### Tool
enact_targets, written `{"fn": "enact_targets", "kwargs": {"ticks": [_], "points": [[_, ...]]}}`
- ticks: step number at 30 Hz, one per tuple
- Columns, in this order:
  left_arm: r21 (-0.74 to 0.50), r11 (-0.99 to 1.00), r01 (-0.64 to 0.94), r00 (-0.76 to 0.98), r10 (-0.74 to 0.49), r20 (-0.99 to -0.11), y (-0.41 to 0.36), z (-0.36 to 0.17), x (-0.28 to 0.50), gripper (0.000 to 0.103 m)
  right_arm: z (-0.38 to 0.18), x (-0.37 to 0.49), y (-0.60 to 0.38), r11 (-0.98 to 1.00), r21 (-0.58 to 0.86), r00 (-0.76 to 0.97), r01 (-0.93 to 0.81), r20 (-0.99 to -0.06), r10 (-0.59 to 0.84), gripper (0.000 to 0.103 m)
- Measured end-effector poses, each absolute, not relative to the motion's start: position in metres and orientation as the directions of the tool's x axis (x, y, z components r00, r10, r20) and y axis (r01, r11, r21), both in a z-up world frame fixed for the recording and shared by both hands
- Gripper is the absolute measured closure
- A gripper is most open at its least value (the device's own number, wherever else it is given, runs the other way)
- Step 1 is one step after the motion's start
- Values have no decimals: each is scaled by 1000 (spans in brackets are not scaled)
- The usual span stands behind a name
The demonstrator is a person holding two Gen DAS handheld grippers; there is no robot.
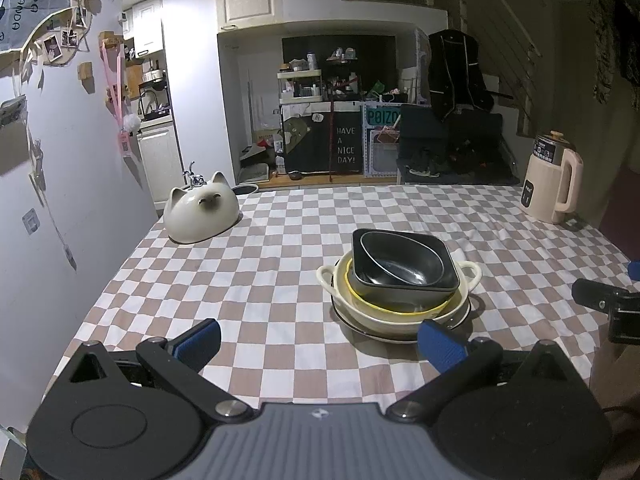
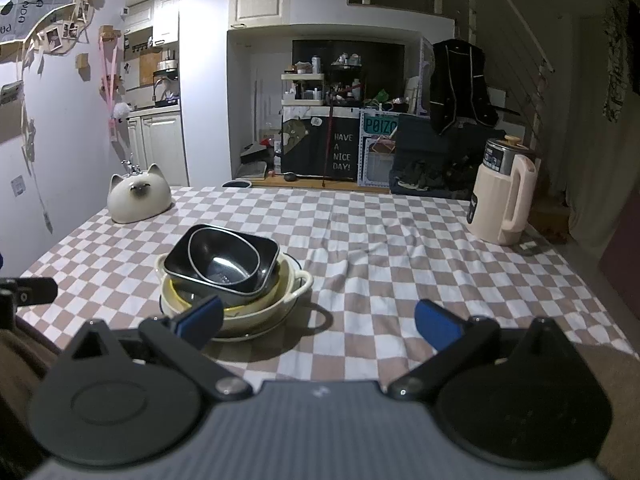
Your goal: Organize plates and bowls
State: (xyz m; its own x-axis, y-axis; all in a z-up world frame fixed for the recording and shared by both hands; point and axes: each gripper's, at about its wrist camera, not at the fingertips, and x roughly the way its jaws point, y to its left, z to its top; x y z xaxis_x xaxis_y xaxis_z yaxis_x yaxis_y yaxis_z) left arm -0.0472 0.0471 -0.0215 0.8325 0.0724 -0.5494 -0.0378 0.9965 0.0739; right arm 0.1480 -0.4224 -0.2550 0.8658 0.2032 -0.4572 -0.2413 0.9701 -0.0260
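Left wrist view: both tools, left tool [image 1: 320, 340] and right tool [image 2: 320, 322], spread empty near stacked bowls [image 1: 404, 272].

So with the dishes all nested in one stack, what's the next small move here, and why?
Probably draw both back and stop. The small black oval bowl sits in the black square bowl, inside the cream two-handled dish on a plate, and the left hand-held gripper and right hand-held gripper are open, holding nothing.

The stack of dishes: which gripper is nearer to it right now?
Roughly equal, right perhaps slightly nearer. The right gripper has the stack of dishes ahead to its left, by one fingertip; the left gripper has it ahead to its right. Both are open.
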Motion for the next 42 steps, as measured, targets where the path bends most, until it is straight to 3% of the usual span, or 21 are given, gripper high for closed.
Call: {"fn": "enact_targets", "kwargs": {"ticks": [42], "points": [[70,997,-37,835,70,-547,48,-22,-48,0,-255,146,-418,974,-37,876,-225,-446,185,0]]}}
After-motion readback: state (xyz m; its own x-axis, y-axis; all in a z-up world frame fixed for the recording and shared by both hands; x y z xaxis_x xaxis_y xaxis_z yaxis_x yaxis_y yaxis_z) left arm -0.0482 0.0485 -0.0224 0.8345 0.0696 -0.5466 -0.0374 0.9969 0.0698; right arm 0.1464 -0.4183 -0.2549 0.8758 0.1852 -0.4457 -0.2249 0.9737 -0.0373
